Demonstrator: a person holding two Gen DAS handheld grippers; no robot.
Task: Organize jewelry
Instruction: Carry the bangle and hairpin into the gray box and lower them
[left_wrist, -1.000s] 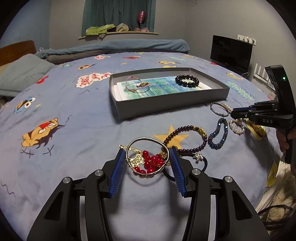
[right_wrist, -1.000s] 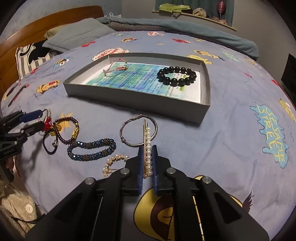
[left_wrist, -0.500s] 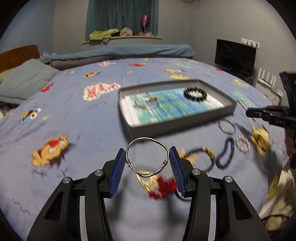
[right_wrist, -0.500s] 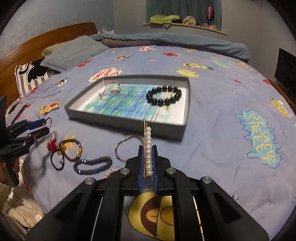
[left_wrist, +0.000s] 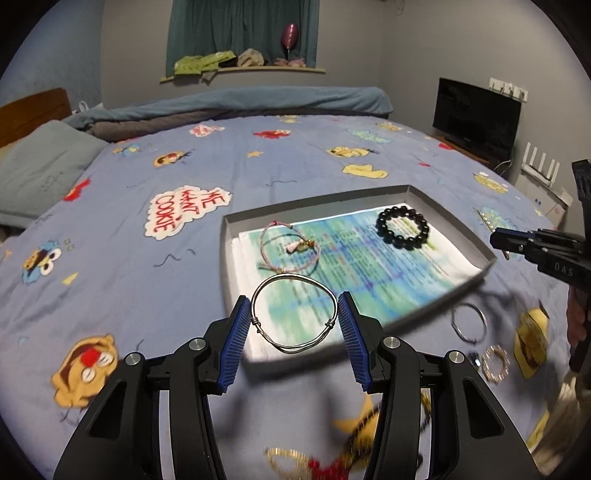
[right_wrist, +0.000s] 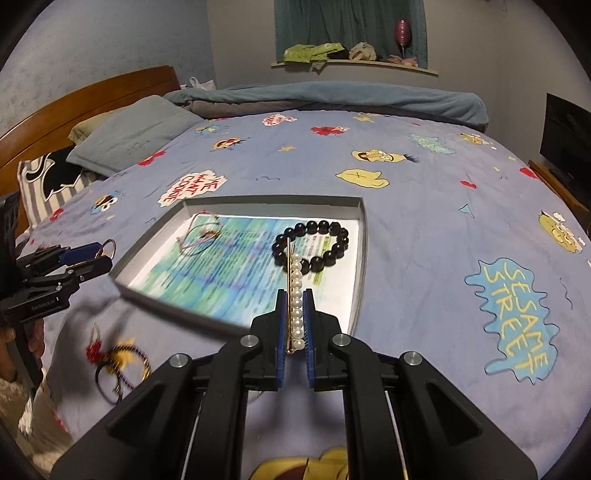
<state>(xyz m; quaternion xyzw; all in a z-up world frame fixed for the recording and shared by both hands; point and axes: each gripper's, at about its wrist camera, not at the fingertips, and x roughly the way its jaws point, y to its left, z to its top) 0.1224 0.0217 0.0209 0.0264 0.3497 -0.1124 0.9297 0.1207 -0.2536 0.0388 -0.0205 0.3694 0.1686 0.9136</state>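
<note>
My left gripper (left_wrist: 294, 314) is shut on a silver wire bangle (left_wrist: 295, 277), held in the air over the near edge of the grey tray (left_wrist: 413, 191). My right gripper (right_wrist: 295, 299) is shut on a pearl hair pin (right_wrist: 296, 284) that stands upright between its blue pads, above the tray's (right_wrist: 364, 236) near right part. Inside the tray, on a printed sheet, lie a black bead bracelet (left_wrist: 402, 226) (right_wrist: 317, 242) and a pink cord bracelet (left_wrist: 286, 243) (right_wrist: 197, 238). The left gripper (right_wrist: 98, 256) also shows at the left of the right wrist view with the bangle in it.
Loose jewelry lies on the blue cartoon bedspread (left_wrist: 147, 295) near the front edge: a silver ring bangle (left_wrist: 469, 321), a small pearl ring bracelet (left_wrist: 495, 363), a red and gold piece (left_wrist: 314, 465), dark bead bracelets (right_wrist: 122, 363). Pillows (right_wrist: 133, 133) and a wooden headboard (right_wrist: 85, 99) stand at the left.
Both grippers have risen and moved toward the tray. The silver bangle came up off the red and gold piece; the pearl pin was lifted off the bed and now hangs over the tray.
</note>
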